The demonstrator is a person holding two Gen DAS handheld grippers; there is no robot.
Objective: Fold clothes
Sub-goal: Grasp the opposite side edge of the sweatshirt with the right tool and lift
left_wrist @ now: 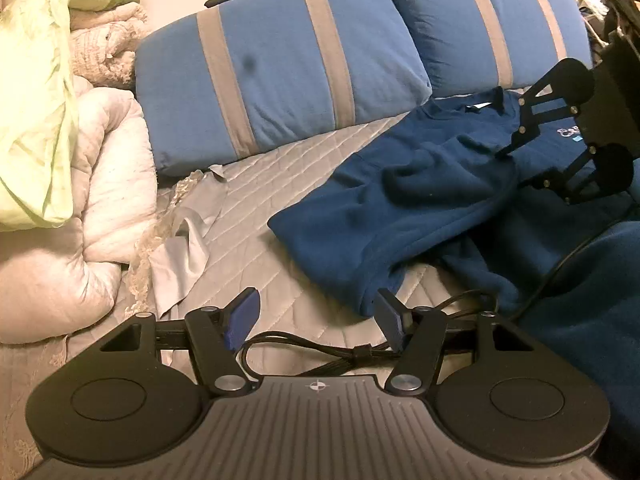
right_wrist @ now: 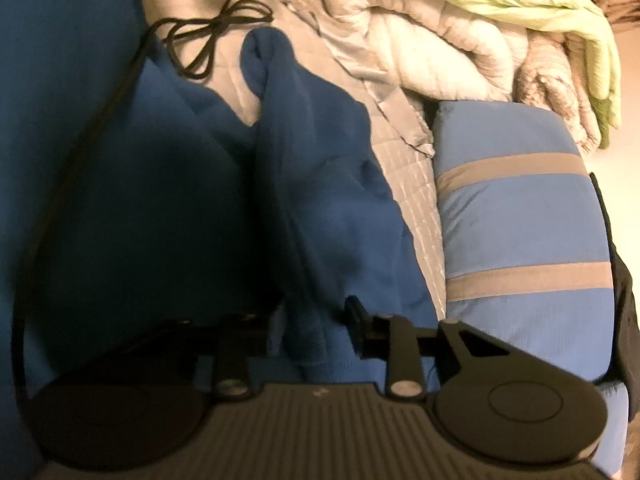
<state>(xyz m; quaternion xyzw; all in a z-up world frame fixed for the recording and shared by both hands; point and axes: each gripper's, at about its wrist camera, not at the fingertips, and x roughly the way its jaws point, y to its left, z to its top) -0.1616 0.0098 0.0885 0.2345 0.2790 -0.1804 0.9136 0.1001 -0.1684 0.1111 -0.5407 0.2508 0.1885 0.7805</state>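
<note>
The left gripper hangs at lower centre, fingers spread wide, empty, over the bed. The right gripper, fingers closed in, pinches the blue sweatshirt.

Navy sweatshirt; blue cushions with grey stripes; pale-green cloth; grey quilted cover

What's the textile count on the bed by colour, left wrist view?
Navy: 1, sweatshirt
Blue-grey striped: 2, pillows
Pale green: 1, sheet
Off-white: 1, duvet
Grey: 1, quilted cover
Total: 6
</note>
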